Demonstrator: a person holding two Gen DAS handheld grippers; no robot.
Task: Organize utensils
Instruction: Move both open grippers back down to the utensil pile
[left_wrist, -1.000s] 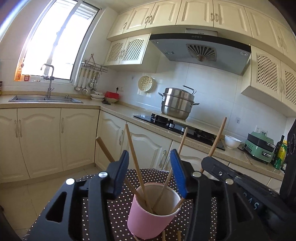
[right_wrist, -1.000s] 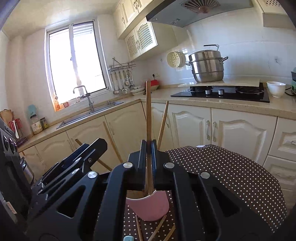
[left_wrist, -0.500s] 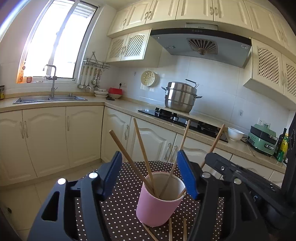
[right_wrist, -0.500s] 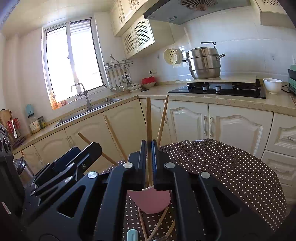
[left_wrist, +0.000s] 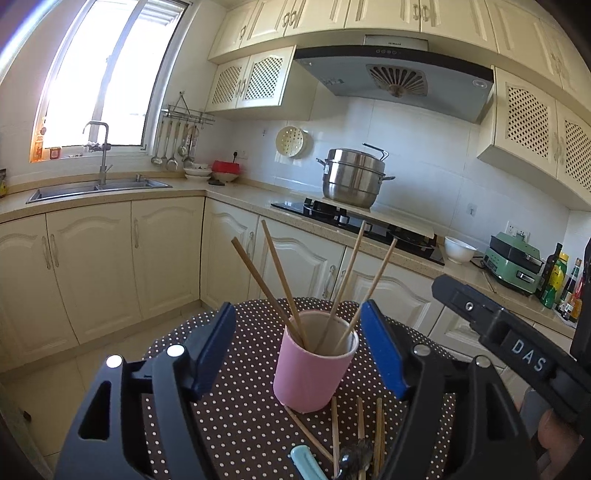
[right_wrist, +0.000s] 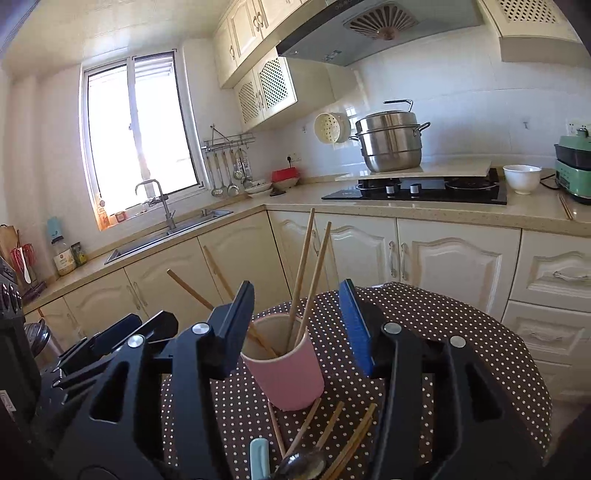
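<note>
Chopsticks (left_wrist: 280, 280): four wooden sticks standing tilted in a pink cup (left_wrist: 314, 373), two leaning left and two leaning right as the left wrist view shows them; cup upright on a round surface (right_wrist: 461, 332) covered with a brown cloth with white dots; more loose chopsticks (right_wrist: 351, 439) lying flat on the cloth just in front of the cup, beside a pale blue handle (left_wrist: 306, 461) and a metal spoon (right_wrist: 301, 465) at the lower edge of both views; left gripper (left_wrist: 299, 350): fingers spread wide to either side of the cup, blue pads clear of its wall, nothing grasped, jaws have just been opening; right gripper (right_wrist: 295, 321): fingers parted, jaws have just been opening, the cup and its sticks seen between them but no pad touching, nothing grasped; background: cream kitchen cabinets, sink (left_wrist: 99, 188) under a window, steel pot (right_wrist: 391, 144) on a black stove, white bowl (right_wrist: 521, 177) and green appliance (left_wrist: 513, 262) on the worktop.
</note>
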